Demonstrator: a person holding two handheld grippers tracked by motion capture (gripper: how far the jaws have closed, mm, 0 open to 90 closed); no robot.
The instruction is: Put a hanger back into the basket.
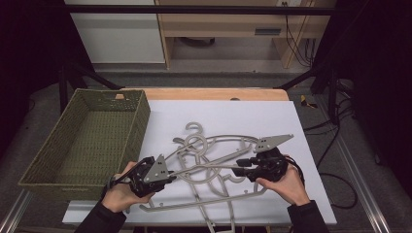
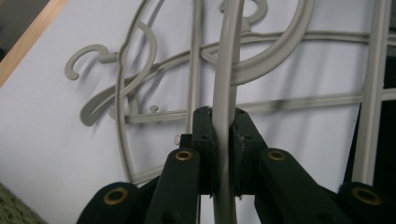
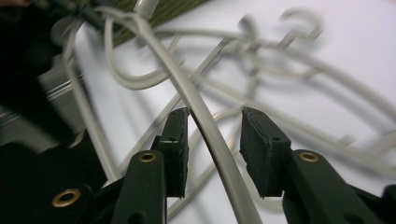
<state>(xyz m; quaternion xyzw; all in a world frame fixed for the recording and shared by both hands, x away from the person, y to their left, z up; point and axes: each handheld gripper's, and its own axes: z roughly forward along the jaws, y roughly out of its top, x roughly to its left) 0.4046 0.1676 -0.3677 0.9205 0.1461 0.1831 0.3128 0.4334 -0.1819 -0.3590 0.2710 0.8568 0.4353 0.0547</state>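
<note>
Several grey plastic hangers (image 1: 210, 145) lie tangled on a white sheet (image 1: 272, 119). One hanger's thin bar (image 1: 204, 168) runs from my left gripper (image 1: 172, 175) to my right gripper (image 1: 239, 168). In the left gripper view, my left gripper (image 2: 223, 126) is shut on that bar (image 2: 225, 79), both pads pressed against it. In the right gripper view, my right gripper (image 3: 215, 119) stands open with the bar (image 3: 194, 105) passing between its pads, close to the left one and with a gap to the right one. A hand holds each gripper near the table's front edge.
An olive woven basket (image 1: 142, 119) with nothing in it stands at the left, against the white sheet. The wooden table edge (image 1: 214, 93) shows behind the sheet. Cables trail on the floor at the right (image 1: 335, 145).
</note>
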